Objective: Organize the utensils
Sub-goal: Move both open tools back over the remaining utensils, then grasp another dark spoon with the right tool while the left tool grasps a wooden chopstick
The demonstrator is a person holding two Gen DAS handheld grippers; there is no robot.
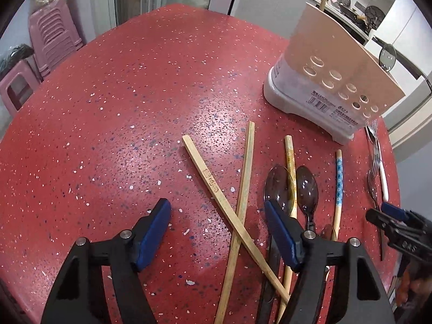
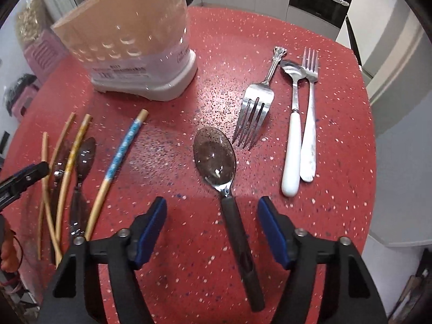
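We see two crossed chopsticks (image 1: 237, 216) lying between our left gripper (image 1: 218, 235)'s spread, empty jaws. A black-handled spoon (image 2: 229, 202) lies between our right gripper (image 2: 212, 229)'s parted, empty jaws. The holder (image 2: 135, 46) stands at the table (image 1: 108, 108)'s far side.

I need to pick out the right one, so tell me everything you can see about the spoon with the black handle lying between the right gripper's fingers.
The black-handled spoon with a shiny metal bowl lies flat on the red speckled table, bowl up and pointing away. Its dark handle, with a slot near the end, runs back between the right gripper's blue pads, which stand apart from it. Nothing else touches it; a silver fork lies just beyond the bowl.
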